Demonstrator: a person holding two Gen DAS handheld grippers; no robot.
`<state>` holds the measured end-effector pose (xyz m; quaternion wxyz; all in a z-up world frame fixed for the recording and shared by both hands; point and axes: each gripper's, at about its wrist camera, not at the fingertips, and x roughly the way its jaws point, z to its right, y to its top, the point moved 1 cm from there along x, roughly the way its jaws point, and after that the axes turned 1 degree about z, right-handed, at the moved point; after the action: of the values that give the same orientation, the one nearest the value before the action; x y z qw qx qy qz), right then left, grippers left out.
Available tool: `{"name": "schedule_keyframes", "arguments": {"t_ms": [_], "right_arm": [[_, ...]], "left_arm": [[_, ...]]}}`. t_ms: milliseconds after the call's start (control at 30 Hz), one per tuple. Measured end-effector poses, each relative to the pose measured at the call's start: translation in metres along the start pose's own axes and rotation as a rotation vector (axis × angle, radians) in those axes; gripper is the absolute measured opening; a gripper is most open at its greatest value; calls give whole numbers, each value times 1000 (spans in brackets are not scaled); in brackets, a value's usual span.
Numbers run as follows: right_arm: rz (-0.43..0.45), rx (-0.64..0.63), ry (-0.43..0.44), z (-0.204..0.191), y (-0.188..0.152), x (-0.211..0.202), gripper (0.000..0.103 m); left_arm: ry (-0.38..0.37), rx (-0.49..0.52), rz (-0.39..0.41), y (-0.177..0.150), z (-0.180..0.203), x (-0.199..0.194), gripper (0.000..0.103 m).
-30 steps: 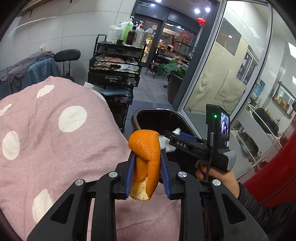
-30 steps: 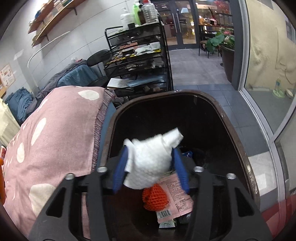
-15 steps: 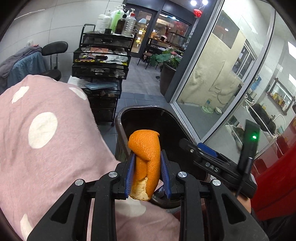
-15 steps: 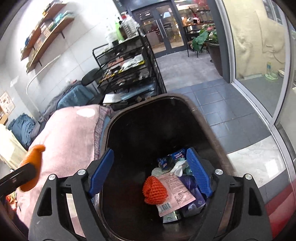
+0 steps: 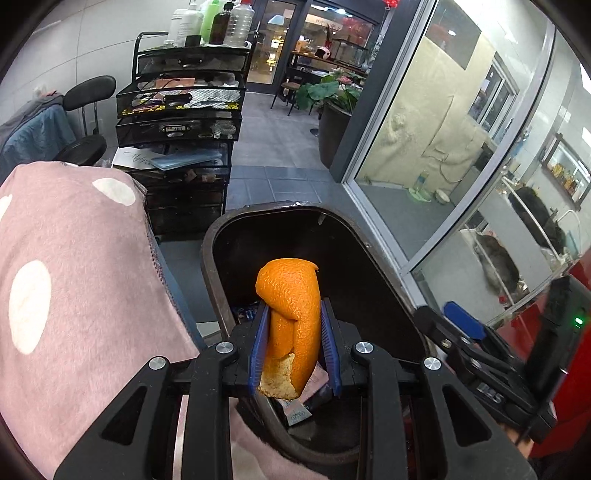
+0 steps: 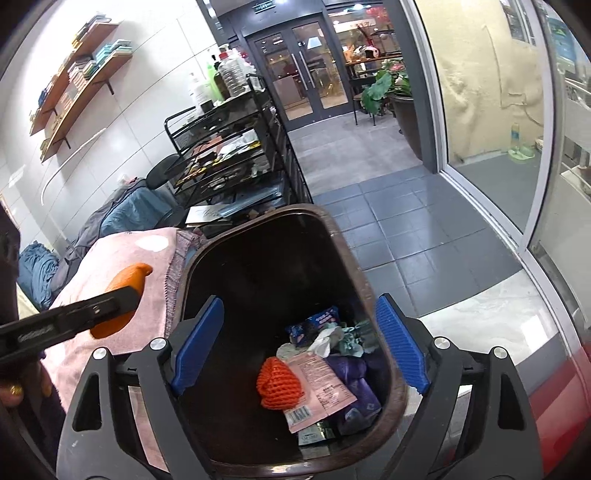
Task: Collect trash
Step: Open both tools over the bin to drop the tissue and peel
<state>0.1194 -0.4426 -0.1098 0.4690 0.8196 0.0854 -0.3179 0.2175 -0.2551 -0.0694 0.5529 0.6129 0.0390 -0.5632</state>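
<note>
A second ago the right gripper had a white tissue between its fingers over the bin; its jaws have just been opening, the fingers now stand spread wide with nothing between them, and a crumpled white tissue lies down in the bin among the other rubbish. The left gripper has come across from over the pink blanket to the bin's near rim, its fingers pinching an orange peel that sticks up above the blue pads.

The bin is dark brown, open-topped, and stands on the grey tiled floor right against the blanket's edge. Inside it, besides the tissue, I can see an orange foam net, a pink wrapper with a barcode, and some blue and purple packets.

The blanket is pink with white dots and covers whatever is under it; I cannot tell if that is a bed or some other surface. Beyond the bin stands a black wire cart with cluttered trays and bottles on top. Past the cart are glass doors and a potted plant. A glass wall runs along the bin's right side. Wooden shelves hang on the white wall left of the cart.
</note>
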Motion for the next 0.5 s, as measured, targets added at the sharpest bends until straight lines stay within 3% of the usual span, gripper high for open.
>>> {"name": "schedule_keyframes", "arguments": {"t_ms": [67,133,200,300,500], "right_arm": [[-1,5,-4,3,1,0,85],[-6,11,-10,7,1,1,85],[-5,13,-17,10,1,-1,85],[-4,17,-25,12,0,0,87],[-6,25,-38,14,0,1,90]], "left_arm": [[4,0,-10,3,1,7,29],[17,4,-23,5,2,15,38],[41,11,-18,5,3,18,71],[43,16,11,5,5,16,89],[48,19,50,6,3,4,92]]}}
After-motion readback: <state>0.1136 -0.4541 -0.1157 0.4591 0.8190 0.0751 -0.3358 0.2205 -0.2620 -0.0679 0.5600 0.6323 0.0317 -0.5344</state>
